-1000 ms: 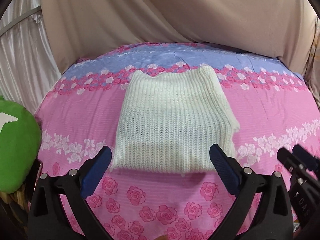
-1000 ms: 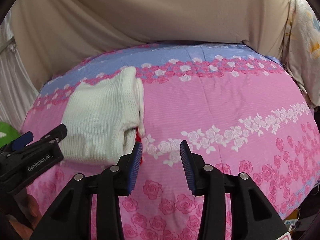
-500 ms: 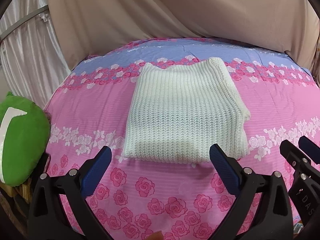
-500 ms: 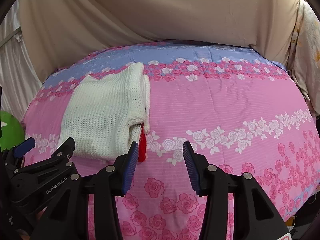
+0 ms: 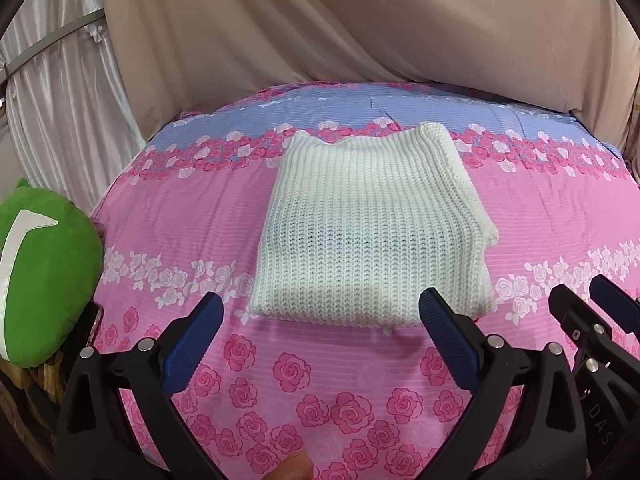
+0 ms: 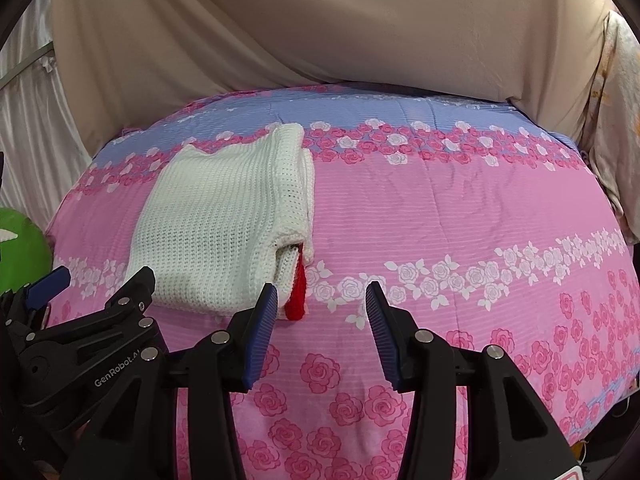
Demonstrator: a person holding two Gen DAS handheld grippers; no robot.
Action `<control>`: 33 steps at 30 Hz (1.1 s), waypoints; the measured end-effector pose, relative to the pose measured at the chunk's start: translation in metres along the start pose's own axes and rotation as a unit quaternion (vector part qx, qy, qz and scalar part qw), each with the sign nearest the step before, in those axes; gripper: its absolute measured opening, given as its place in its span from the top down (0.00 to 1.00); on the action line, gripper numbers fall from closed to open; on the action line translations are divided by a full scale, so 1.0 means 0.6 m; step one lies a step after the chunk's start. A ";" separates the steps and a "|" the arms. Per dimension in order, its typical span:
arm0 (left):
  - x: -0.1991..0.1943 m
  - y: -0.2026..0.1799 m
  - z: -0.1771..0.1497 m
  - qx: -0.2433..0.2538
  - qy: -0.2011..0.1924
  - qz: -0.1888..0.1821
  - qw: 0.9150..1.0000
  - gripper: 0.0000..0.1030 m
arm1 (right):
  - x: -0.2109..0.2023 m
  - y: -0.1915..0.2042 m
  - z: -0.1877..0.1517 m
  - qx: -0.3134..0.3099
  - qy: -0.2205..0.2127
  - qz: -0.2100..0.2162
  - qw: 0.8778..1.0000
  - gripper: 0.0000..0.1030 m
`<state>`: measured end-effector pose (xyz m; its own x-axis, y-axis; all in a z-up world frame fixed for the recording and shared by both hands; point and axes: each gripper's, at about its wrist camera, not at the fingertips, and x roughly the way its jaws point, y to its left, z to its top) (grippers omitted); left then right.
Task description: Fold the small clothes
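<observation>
A pink bedspread printed with roses covers the whole work surface; a lilac-blue band runs along its far edge, and rows of white roses cross the pink. Behind the bed hangs a loose beige drape, with pale, shiny pleated curtains to its left and a metal rail across them. A green plush cushion with a white mark leans at the bed's left side. At the far right, a cream cloth with a yellow floral print hangs beside the bed.

The folded cream-white knitted garment lies flat on the bedspread, a neat rectangle towards the far left part of the bed. A red knitted piece pokes out from its near right corner.

The left gripper hovers just short of the garment's near edge, jaws spread wide and empty. The right gripper is beside the red piece, its jaws having just been opening, with nothing between them.
</observation>
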<state>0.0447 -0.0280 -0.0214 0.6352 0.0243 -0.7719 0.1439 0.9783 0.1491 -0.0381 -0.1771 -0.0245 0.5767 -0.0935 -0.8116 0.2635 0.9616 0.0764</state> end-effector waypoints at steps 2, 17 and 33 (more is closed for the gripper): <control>-0.002 -0.002 0.000 0.002 -0.002 -0.001 1.000 0.07 | -0.003 0.001 0.000 0.000 -0.003 0.000 1.000 0.56; -0.016 -0.011 0.001 0.011 -0.017 0.007 1.000 0.07 | -0.014 0.002 -0.001 -0.004 -0.011 -0.005 1.000 0.55; -0.011 0.004 -0.003 -0.001 -0.003 0.010 1.000 0.07 | -0.013 0.015 -0.003 -0.008 -0.009 -0.005 1.000 0.55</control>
<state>0.0396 -0.0255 -0.0169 0.6420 0.0420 -0.7655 0.1304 0.9780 0.1630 -0.0415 -0.1673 -0.0182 0.5872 -0.1076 -0.8023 0.2567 0.9647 0.0585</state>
